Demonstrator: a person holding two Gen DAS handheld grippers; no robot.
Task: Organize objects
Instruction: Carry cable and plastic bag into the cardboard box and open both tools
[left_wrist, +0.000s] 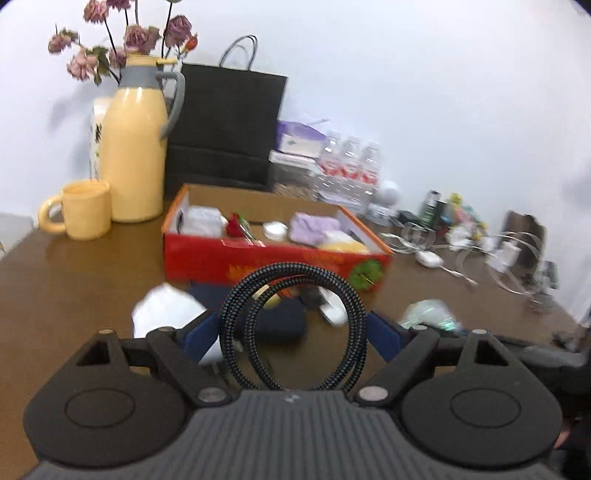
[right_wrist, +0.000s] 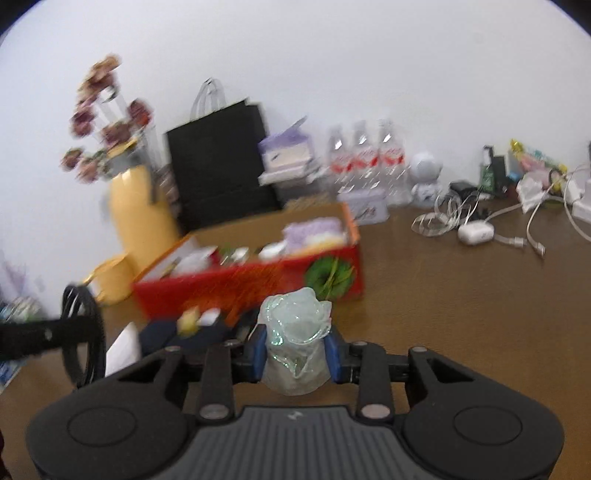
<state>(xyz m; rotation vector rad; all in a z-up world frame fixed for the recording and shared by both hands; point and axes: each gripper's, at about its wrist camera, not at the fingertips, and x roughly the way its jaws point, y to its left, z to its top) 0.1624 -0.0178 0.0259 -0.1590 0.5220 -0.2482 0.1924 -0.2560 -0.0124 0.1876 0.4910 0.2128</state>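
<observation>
The red box (left_wrist: 258, 258) on the table (left_wrist: 74, 288) already holds several small items. The left gripper (left_wrist: 291, 328) grips a coiled braided cable (left_wrist: 295, 325); the right gripper (right_wrist: 295, 350) pinches a crumpled translucent wrapper (right_wrist: 295, 332). Both (plus loose items in front) seem unboxed yet.

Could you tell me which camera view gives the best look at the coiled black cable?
The left wrist view: the coiled black cable fills the centre, upright between the left gripper's blue pads, braid visible. The right wrist view shows it only edge-on and blurred at the far left.
</observation>
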